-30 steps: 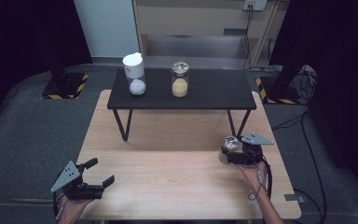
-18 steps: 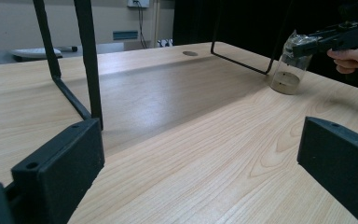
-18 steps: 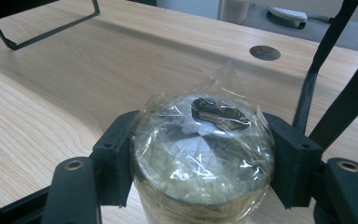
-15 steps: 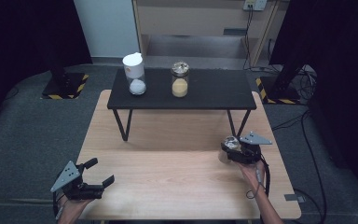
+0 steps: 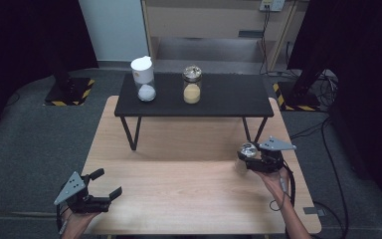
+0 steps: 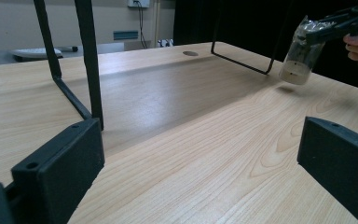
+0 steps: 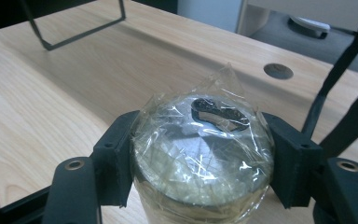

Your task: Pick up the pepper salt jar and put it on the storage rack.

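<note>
A: Right tongs point(image 5: 247, 157) clamp the wrapped jar point(image 7: 203, 154) at its lid, axis upright, base just off the tabletop point(image 5: 179, 184).

B: Black shelf point(image 5: 229, 97) lies ahead, nearer this hand. Left tongs point(image 5: 105, 185) wide, empty.

A light wooden table point(image 5: 179, 184) carries a black stand point(image 5: 229, 97) — two jars on top.

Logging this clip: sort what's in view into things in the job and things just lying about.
In the job:
right tool, shut on the wrapped jar
wooden table

Lying about:
white-capped jar
yellow-filled jar
black bench
left tool, open
</note>
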The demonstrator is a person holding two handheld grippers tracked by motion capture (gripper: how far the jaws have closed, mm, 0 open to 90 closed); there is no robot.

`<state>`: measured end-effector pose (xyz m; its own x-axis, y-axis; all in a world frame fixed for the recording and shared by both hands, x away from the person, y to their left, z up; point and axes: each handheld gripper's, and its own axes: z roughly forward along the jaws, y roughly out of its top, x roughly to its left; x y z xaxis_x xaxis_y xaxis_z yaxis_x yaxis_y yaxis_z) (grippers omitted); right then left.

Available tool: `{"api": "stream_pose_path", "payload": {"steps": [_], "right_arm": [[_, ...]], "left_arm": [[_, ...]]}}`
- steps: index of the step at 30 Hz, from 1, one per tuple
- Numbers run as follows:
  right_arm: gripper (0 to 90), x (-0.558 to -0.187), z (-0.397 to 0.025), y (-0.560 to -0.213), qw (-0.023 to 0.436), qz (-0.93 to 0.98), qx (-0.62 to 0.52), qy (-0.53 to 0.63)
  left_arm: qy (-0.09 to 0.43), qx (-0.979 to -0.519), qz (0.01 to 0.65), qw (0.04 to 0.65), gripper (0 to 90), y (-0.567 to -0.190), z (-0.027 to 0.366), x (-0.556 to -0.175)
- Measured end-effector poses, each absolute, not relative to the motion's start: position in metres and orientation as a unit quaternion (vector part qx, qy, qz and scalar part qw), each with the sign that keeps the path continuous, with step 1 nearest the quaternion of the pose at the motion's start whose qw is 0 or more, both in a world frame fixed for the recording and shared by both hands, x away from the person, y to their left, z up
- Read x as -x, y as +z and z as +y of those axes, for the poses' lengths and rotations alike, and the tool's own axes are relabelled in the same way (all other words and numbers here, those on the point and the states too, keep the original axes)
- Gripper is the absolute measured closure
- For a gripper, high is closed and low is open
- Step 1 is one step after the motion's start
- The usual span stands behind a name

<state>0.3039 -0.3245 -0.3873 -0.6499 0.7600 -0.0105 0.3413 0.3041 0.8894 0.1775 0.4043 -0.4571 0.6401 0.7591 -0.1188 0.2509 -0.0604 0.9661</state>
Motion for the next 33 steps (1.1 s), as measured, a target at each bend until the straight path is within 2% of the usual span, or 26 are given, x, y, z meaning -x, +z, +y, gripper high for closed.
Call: {"api": "stream_pose_path", "payload": {"steps": [33], "right_arm": [[35.3,-0.336,-0.326,-0.288,0.145,0.821,-0.238,0.497]], "left_arm": [[0.218,-0.695,0.363,0.582,0.0,-0.458,0.404,-0.178]]}}
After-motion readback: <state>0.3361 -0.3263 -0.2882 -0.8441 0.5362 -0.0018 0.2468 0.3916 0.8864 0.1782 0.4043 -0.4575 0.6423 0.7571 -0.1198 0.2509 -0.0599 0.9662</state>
